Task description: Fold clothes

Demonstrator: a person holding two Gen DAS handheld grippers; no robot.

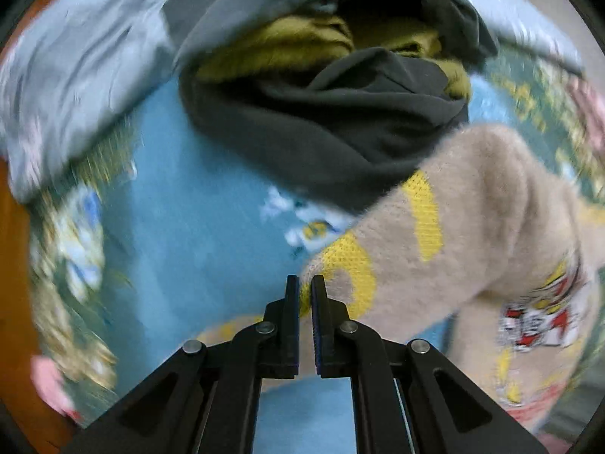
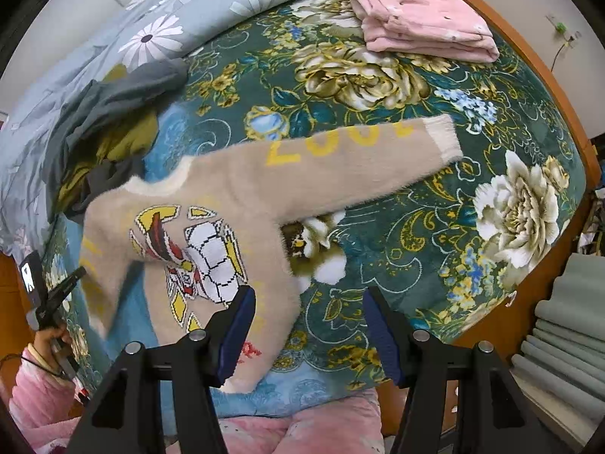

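on the floral bedspread (image 2: 397, 87) a beige fuzzy sweater (image 2: 227, 204) is laid front-up, one sleeve stretched out flat toward the far right, yellow lettering seen along it. a dark grey garment (image 2: 113, 90) with an olive one (image 2: 124, 140) bundled in it is piled just beyond the sweater's collar, touching it. a folded pink garment (image 2: 423, 22) is seen well apart at the far edge. right gripper (image 2: 310, 325) is held wide open above the sweater's lower hem, nothing between the jaws. left gripper (image 1: 305, 325) is nearly closed, only a narrow gap left; sweater edge sits right at the tips, but whether fabric is pinched cannot be told due to motion blur. left view is heavily smeared.
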